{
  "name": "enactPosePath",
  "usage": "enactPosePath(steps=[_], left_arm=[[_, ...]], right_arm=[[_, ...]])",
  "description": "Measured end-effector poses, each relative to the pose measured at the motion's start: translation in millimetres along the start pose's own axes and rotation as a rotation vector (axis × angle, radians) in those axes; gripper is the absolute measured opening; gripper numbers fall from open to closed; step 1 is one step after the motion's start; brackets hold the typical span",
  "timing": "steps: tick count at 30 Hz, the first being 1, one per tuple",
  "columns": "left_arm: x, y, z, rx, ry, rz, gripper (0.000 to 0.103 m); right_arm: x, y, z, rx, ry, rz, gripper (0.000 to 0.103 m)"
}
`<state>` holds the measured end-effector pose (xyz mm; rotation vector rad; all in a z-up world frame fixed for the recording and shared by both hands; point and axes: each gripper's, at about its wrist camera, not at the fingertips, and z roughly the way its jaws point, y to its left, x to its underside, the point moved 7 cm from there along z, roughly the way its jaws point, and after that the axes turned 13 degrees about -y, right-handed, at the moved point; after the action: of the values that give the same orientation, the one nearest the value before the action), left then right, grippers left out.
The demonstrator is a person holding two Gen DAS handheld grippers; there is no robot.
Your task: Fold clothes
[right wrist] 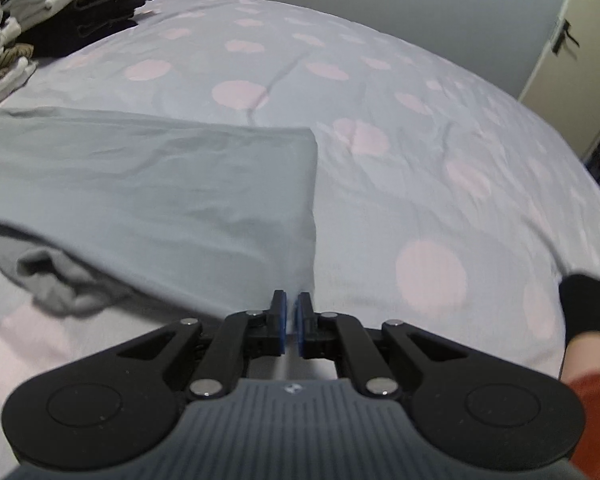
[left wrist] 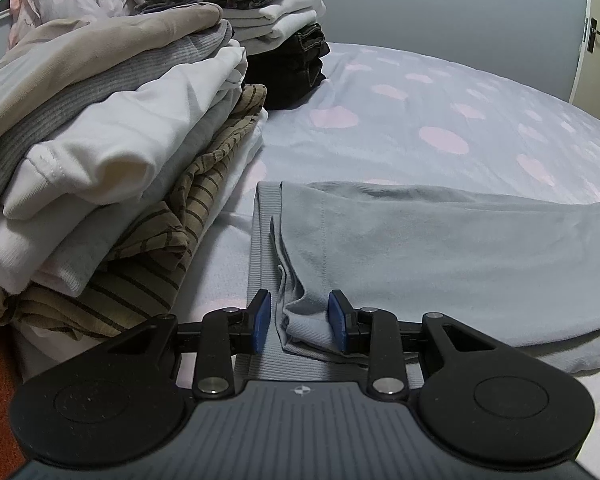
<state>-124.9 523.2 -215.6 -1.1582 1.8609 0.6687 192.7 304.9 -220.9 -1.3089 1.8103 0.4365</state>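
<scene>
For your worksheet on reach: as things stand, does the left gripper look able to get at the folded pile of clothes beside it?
Probably yes. The left gripper sits over the grey garment, and the folded pile lies close on its left with nothing between. Its jaws stand around a bunched cuff, so that must be let go first.

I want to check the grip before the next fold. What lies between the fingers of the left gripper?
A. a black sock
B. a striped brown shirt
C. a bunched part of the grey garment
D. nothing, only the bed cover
C: in the left wrist view the left gripper has a bunched fold of the grey garment between its blue pads.
</scene>
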Motion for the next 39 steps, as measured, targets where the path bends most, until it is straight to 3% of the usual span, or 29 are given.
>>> enactPosePath(steps=[9,13,16,19,21,28,35,36,39], left_arm=[[2,1,-1,0.001,-0.008,0.000,0.038],[2,1,-2,-0.001,-0.011,0.003,0.038],[2,0,-3,-0.002,-0.013,0.005,0.038],[3,0,-3,-0.003,-0.014,0.007,0.038],[3,0,-3,-0.004,-0.015,0.008,0.038],[2,0,-2,-0.008,-0.013,0.017,0.039],[2,0,-1,-0.009,-0.008,0.018,0.043],[2,2,0,-0.014,-0.006,0.013,0.049],[2,5,-1,-0.012,-0.003,-0.012,0.050]], right_arm=[[26,-23,-15,0.021,0.031,0.144,0.005],[23,-42,-24,0.028,0.021,0.319,0.007],[20,-60,-22,0.016,0.010,0.486,0.014],[15,-73,-13,-0.024,-0.004,0.643,0.033],[10,-77,-5,-0.048,-0.010,0.706,0.034],[-2,-72,27,-0.134,-0.008,0.804,0.034],[-6,-64,56,-0.190,-0.003,0.796,0.034],[-5,-62,58,-0.197,-0.004,0.794,0.030],[-8,-54,57,-0.207,-0.005,0.768,0.018]])
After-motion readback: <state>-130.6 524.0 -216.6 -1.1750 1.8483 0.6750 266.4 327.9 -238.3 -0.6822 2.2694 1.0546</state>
